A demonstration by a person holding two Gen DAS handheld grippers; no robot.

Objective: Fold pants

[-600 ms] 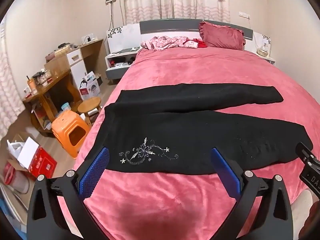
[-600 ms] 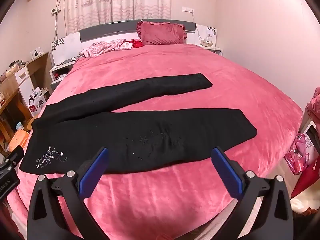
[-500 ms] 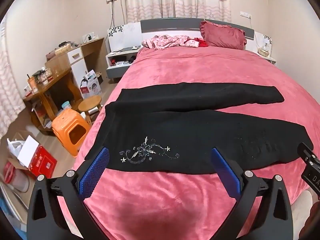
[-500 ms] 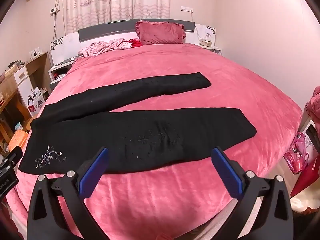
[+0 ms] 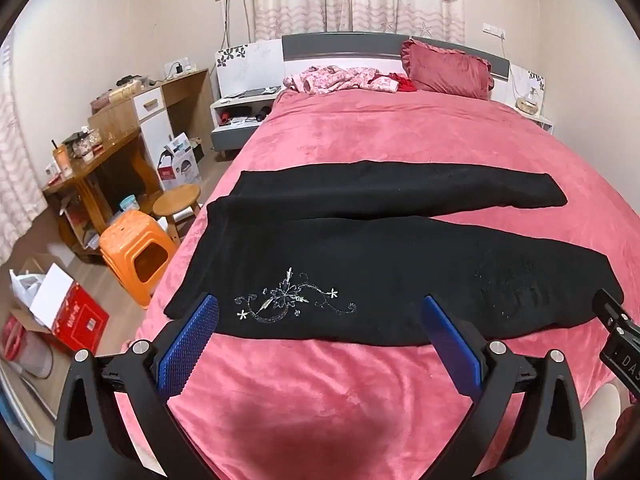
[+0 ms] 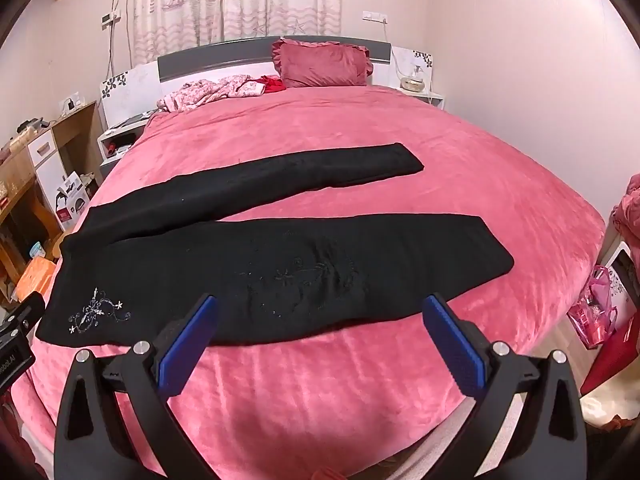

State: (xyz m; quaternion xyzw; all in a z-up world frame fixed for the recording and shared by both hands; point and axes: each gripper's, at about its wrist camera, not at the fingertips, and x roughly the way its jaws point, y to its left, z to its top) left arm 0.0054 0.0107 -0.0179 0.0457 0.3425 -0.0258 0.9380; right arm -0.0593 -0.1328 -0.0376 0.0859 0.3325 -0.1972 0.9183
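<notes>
Black pants point(image 5: 380, 264) lie flat across the pink bed point(image 5: 400, 136), waist to the left, both legs spread apart toward the right. A silver flower embroidery point(image 5: 290, 300) marks the near hip. My left gripper point(image 5: 318, 320) hovers open above the near edge of the pants by the embroidery, with nothing between its blue pads. In the right wrist view the same pants point(image 6: 280, 264) stretch across the bed point(image 6: 360, 128). My right gripper point(image 6: 318, 320) hangs open over the near leg's middle, apart from the cloth.
A red pillow point(image 5: 448, 68) and crumpled pink clothes point(image 5: 340, 80) lie at the headboard. Left of the bed stand an orange stool point(image 5: 138, 256), a wooden stool point(image 5: 176, 204), a desk point(image 5: 100, 160) and a red box point(image 5: 76, 312). A pink bag point(image 6: 596, 308) sits at the right.
Both views have shifted slightly; the pants sit a little higher in the frames. The grippers stay open and the pants have not moved on the bed.
</notes>
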